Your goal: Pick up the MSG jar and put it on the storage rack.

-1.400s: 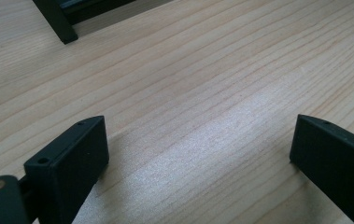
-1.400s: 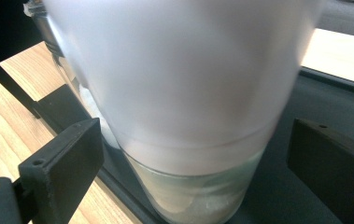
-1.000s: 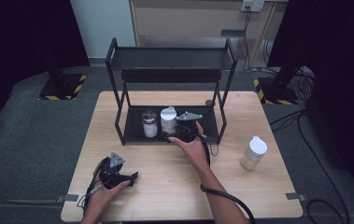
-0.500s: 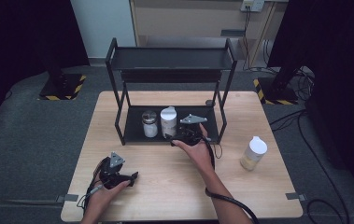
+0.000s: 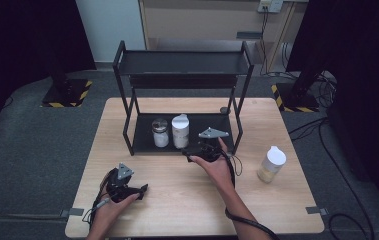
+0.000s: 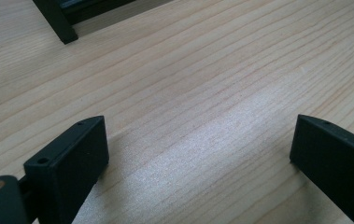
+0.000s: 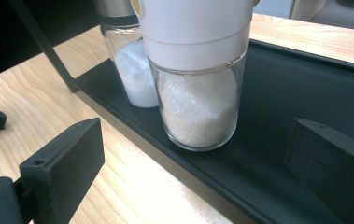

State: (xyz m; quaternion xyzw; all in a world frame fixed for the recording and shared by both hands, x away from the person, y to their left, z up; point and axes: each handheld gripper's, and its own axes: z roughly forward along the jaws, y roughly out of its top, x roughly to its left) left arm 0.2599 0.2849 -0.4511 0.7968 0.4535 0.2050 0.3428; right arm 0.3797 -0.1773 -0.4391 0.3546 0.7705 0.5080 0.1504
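Currently, scene: 2 grippers are held over a pale wooden table (image 5: 287, 210).
Right gripper (image 5: 193, 150): held low at the near edge of the black metal shelf (image 5: 217, 125), jaws spread wide, nothing gripped.
White-capped jar (image 7: 198, 79): round glass, grainy white filling, stood on the shelf's bottom tray just beyond the right jaws.
Steel-capped jar (image 7: 130, 65): set just left of it.
Left gripper (image 5: 139, 191): rested near-left, jaws wide over bare wood grain.
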